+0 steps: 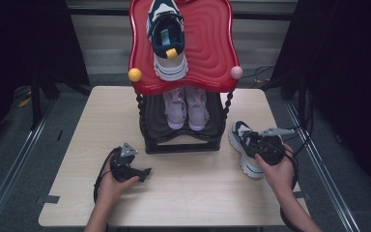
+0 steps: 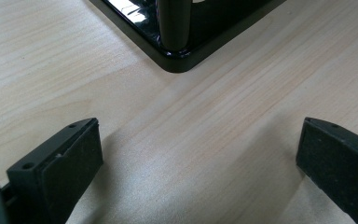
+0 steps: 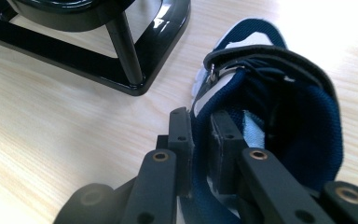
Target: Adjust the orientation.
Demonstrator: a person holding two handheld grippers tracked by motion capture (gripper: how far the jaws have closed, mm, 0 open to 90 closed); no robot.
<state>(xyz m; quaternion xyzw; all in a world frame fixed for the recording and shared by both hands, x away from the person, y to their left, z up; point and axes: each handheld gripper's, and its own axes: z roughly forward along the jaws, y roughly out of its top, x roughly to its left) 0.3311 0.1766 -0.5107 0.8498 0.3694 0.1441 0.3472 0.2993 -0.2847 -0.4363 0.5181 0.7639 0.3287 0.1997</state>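
Observation:
A navy and white sneaker [image 1: 242, 133] lies on the table just right of the shoe rack. My right gripper [image 1: 262, 143] is shut on it. In the right gripper view the two jaws pinch the padded navy collar of the sneaker [image 3: 298, 116], one jaw outside and one inside the opening, with the gripper [image 3: 200, 122] low over the wood. My left gripper [image 1: 144, 173] rests on the table in front of the rack's left corner. In the left gripper view, that gripper [image 2: 200, 158] has its jaws wide apart with bare wood between them.
The shoe rack has a red wavy top shelf [image 1: 207, 43] carrying a matching navy sneaker [image 1: 166, 41]. A pair of pink shoes [image 1: 187, 108] sits on its black lower shelf. The rack's black base [image 3: 135, 70] stands close to the held sneaker; its corner [image 2: 177, 56] lies ahead of the left jaws.

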